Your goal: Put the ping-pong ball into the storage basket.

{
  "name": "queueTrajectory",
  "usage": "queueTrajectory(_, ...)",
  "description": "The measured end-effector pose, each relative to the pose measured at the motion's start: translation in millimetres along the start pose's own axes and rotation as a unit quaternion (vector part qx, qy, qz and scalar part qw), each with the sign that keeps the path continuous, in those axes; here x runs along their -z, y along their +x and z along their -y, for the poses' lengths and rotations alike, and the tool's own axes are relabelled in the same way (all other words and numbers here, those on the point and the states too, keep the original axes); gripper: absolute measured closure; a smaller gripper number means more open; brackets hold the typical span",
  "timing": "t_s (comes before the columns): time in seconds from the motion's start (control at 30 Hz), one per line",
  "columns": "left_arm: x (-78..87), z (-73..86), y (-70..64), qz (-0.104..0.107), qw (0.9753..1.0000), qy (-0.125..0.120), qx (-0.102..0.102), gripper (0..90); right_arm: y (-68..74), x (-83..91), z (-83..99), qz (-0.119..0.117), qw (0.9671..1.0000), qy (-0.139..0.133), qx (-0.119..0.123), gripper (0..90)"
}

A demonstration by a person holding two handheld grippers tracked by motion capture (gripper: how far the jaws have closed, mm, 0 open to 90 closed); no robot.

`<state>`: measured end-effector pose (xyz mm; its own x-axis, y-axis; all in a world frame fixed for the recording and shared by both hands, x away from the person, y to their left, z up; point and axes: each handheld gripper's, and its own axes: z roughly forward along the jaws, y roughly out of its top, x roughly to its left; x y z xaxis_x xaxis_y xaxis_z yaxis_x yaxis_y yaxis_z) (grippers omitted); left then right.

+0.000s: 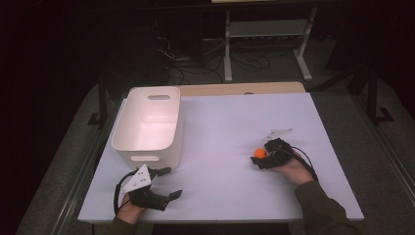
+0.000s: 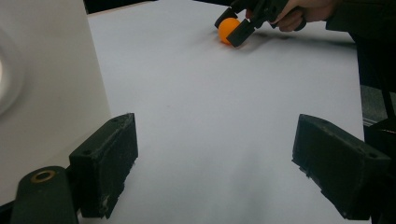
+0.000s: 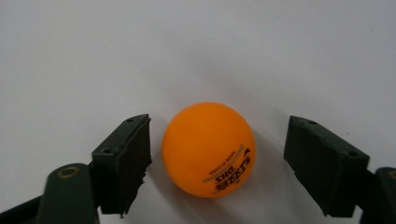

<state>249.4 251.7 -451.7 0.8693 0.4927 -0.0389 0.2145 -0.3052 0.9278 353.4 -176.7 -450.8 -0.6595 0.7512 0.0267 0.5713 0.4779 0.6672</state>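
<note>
Ball (image 3: 208, 149): on table (image 1: 225, 127), right side, between spread jaws of right gripper (image 1: 263, 157), ungripped.
Left gripper (image 1: 166, 182): near front-left corner, jaws wide, empty.
Bin (image 1: 147, 122): left edge, looks empty.
Progress: grasp pending, likely.

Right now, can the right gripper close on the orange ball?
Probably yes. The right gripper is open with the orange ball sitting on the table between its jaws, gaps on both sides, nothing else nearby.

bin (image 1: 147, 128) left, ball (image 1: 261, 152) right, on table (image 1: 230, 132)
</note>
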Motion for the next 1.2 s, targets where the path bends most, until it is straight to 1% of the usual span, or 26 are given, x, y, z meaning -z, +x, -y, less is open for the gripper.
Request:
queueTrajectory(0.1, -0.1, -0.1, -0.1, 0.000, 1.0000, 0.000, -0.001, 14.0, -0.1, 0.1, 0.3, -0.002, 1.0000, 0.000, 0.001, 27.1)
queueTrajectory(0.33, -0.1, -0.1, -0.2, 0.000, 1.0000, 0.001, -0.001, 14.0, -0.7, 1.4, 0.4, -0.002, 1.0000, -0.002, 0.000, 31.1)
queueTrajectory(0.63, -0.2, 0.0, -0.3, 0.000, 1.0000, 0.000, -0.001, 14.0, -0.5, 3.0, 0.4, -0.007, 1.0000, -0.005, 0.003, 39.3)
queueTrajectory(1.2, -0.1, 0.0, -0.4, -0.001, 1.0000, 0.000, -0.002, 14.0, -0.6, 4.6, 0.2, -0.012, 0.9999, -0.005, 0.006, 47.0)
